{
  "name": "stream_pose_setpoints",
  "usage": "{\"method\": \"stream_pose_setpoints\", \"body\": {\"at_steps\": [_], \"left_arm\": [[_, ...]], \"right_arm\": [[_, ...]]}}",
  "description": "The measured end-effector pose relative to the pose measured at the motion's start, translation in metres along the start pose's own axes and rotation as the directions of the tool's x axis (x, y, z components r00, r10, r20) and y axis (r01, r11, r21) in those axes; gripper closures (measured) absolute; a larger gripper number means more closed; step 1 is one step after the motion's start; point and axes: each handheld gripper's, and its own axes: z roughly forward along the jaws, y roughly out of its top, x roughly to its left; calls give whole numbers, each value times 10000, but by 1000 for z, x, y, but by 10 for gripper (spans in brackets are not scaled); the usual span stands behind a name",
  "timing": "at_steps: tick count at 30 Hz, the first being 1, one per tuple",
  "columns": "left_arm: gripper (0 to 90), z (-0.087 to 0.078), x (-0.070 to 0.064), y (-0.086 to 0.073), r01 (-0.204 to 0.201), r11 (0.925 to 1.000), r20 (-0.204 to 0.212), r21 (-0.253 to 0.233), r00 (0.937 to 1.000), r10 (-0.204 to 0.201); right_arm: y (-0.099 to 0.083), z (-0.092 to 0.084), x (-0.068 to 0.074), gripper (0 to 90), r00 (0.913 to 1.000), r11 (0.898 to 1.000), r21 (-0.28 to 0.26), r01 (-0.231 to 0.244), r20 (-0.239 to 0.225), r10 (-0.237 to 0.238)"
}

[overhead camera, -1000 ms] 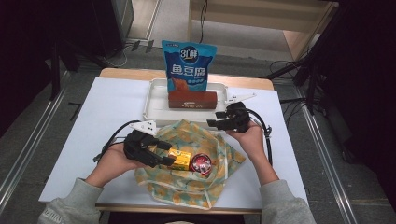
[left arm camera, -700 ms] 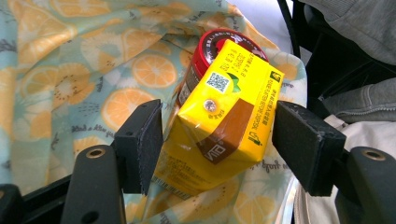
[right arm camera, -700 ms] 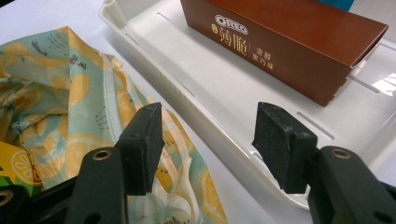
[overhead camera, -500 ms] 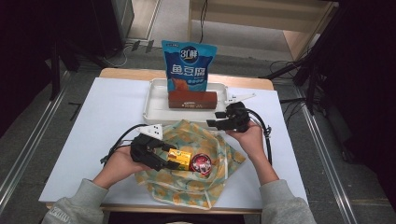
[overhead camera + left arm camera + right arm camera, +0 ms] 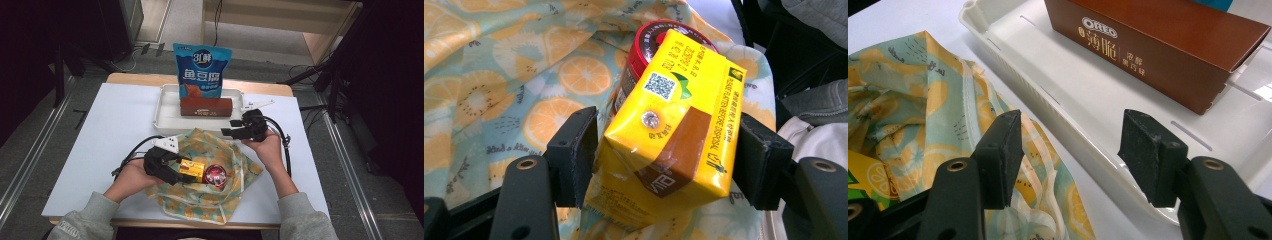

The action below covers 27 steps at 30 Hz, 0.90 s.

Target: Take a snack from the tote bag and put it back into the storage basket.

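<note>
While my left gripper (image 5: 664, 150) clamps the yellow rectangular drink carton (image 5: 674, 125), it rests on the fruit-print cloth (image 5: 215, 200). My right gripper (image 5: 1070, 150) hangs open beside the white plastic tray (image 5: 1058, 95).

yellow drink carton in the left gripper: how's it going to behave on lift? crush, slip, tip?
Probably dents under a hard squeeze: the yellow carton is thin paperboard, and its face already looks slightly buckled between the left gripper pads. Its glossy skin may slip somewhat, though flat sides give the pads good contact. Unlikely to roll, being boxy; the red-lidded can beside it, lying on the cloth, might.
</note>
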Motion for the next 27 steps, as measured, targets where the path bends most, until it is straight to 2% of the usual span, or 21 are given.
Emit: {"method": "stream_pose_setpoints", "body": {"at_steps": [5, 7, 13, 17, 21, 27], "left_arm": [[348, 5, 0, 0, -144, 9998, 1, 164, 9999, 144], [387, 4, 2, 0, -164, 9996, 26, 245, 9999, 163], [424, 3, 0, 1, -305, 9993, -175, 207, 9994, 308], [446, 0, 3, 1, -1, 9999, -284, 122, 9996, 4], [477, -4, 4, 3, 130, 9998, -563, 150, 9983, -121], [492, -6, 5, 4, 249, 9996, -726, 102, 9971, -241]], "right_arm": [[0, 0, 1, 434, 10000, 10000, 9, -31, 7, 31], [0, 1, 1, 434, 10000, 10000, 2, -20, 15, 20], [0, 1, 1, 432, 10000, 10000, -31, 25, -44, -25], [0, 1, 1, 430, 10000, 10000, -10, 31, -56, -31], [0, 2, 1, 429, 9999, 10000, 15, 72, -75, -72], [0, 2, 1, 429, 9999, 10000, 13, 73, -74, -73]]}}
